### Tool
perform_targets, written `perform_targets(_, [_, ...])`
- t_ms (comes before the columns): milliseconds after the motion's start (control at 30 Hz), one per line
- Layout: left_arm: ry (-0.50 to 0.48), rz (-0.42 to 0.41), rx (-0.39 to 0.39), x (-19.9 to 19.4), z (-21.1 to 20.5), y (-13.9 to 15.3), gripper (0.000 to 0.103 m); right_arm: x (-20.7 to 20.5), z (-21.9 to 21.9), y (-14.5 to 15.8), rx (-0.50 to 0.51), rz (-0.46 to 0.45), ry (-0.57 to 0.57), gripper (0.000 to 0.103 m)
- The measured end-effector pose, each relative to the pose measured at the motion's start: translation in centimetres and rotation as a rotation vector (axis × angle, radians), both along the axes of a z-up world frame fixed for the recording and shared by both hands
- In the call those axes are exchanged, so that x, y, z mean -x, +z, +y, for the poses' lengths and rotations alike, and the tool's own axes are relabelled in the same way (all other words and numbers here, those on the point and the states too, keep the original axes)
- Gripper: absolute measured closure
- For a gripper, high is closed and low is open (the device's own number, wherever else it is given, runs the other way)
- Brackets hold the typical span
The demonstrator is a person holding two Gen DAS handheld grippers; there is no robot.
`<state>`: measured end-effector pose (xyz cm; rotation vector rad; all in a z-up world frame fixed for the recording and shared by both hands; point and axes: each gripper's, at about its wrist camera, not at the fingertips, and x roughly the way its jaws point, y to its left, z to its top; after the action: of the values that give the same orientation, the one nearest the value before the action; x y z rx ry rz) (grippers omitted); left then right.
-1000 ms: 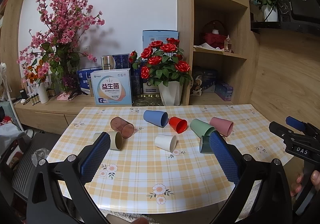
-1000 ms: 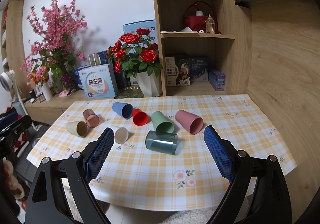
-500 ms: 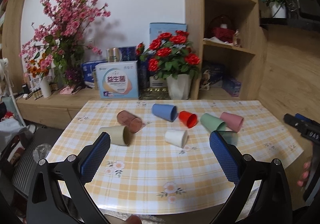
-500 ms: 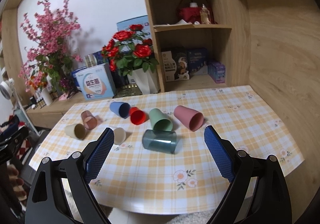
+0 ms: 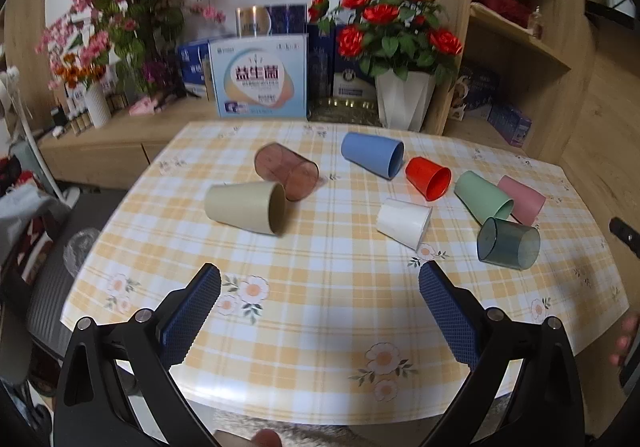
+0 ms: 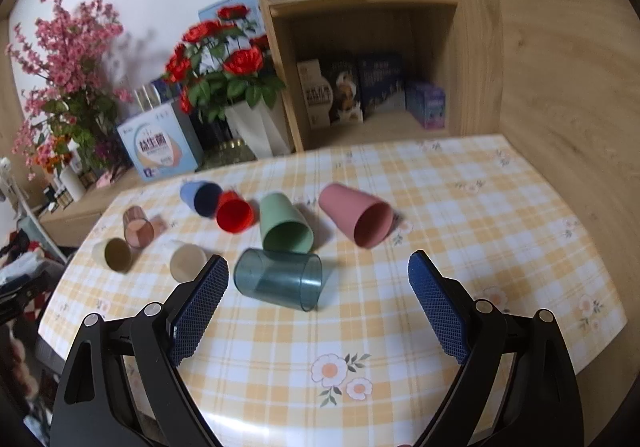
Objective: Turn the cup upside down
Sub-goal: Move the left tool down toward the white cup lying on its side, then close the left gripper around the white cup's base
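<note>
Eight cups lying on their sides across the table (image 5: pixel 328 327), seen first from the left wrist. Nearest the left edge, a beige cup (image 5: pixel 246 208), mouth turned right, touching or just short of a translucent brown cup (image 5: pixel 286 171) behind it. Toward the far edge, a blue cup (image 5: pixel 372 155), with a red cup (image 5: pixel 428 178) just beside its rim. Mid-table, a white cup (image 5: pixel 404 222). Toward the right edge, a green cup (image 5: pixel 483 200) against a pink cup (image 5: pixel 521 199), and a translucent teal cup (image 5: pixel 508 243) in front of both. Left gripper (image 5: pixel 320 283) poised over the near edge, jaws spread wide, holding nothing. Beyond the far edge, a white vase of red roses (image 5: pixel 404 103) and a printed box (image 5: pixel 262 81).

Same eight from the right wrist. Teal cup (image 6: pixel 278 279) closest, lying crosswise just beyond the right gripper (image 6: pixel 318 271), jaws wide apart and empty. Green cup (image 6: pixel 285 225) directly behind it, mouth facing the camera; pink cup (image 6: pixel 356 215) to its right, mouth angled toward the near edge. Red cup (image 6: pixel 235 212) and blue cup (image 6: pixel 201 197) farther back, rims close together. Near the left edge, white cup (image 6: pixel 186 263), brown cup (image 6: pixel 138 229) and beige cup (image 6: pixel 114 253); blurred there, so contact between the last two uncertain.
</note>
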<state>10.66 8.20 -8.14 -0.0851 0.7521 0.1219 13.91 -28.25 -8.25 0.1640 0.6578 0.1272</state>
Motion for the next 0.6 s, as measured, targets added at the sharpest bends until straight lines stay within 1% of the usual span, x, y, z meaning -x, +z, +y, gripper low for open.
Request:
perform_targets(133, [0.032, 0.055, 0.081, -3.4, -0.5, -1.6, 0.006, -1.3, -0.1, -1.6, 0.049, 0.049, -0.013, 0.015])
perform_targets(200, [0.050, 0.101, 0.153, -5.5, -0.7, -2.6, 0.009, -2.0, -0.4, -2.5, 0.053, 0.074, -0.014, 0.015])
perform_targets(233, [0.057, 0.125, 0.198, -6.6, -0.7, -3.2, 0.014, -2.2, -0.5, -2.8, 0.051, 0.083, -0.014, 0.015])
perform_targets(267, [0.069, 0.155, 0.253, -7.5, -0.6, -3.8, 0.016, -2.5, -0.6, -3.1, 0.050, 0.090, -0.015, 0.015])
perform_targets(300, [0.099, 0.204, 0.358, -9.1, -0.3, -4.9, 0.019, -2.7, -0.8, -3.4, 0.050, 0.096, -0.017, 0.015])
perform_targets(333, [0.122, 0.235, 0.425, -10.0, -0.1, -5.7, 0.021, -2.9, -0.9, -3.7, 0.053, 0.101, -0.021, 0.015])
perform_targets(367, [0.151, 0.267, 0.510, -11.3, 0.1, -6.7, 0.023, -3.2, -1.1, -3.9, 0.056, 0.107, -0.023, 0.015])
perform_targets(433, [0.189, 0.303, 0.600, -13.3, -0.2, -8.1, 0.028, -3.6, -1.5, -4.3, 0.062, 0.118, -0.023, 0.015])
perform_targets(533, [0.226, 0.335, 0.669, -16.0, -1.1, -9.6, 0.029, -4.2, -2.1, -4.9, 0.073, 0.135, -0.035, 0.015])
perform_targets(567, [0.249, 0.346, 0.700, -16.7, -1.3, -10.3, 0.029, -4.5, -2.4, -5.1, 0.071, 0.143, -0.039, 0.015])
perform_targets(600, [0.262, 0.353, 0.716, -17.1, -1.4, -10.7, 0.029, -4.6, -2.6, -5.3, 0.071, 0.147, -0.041, 0.015])
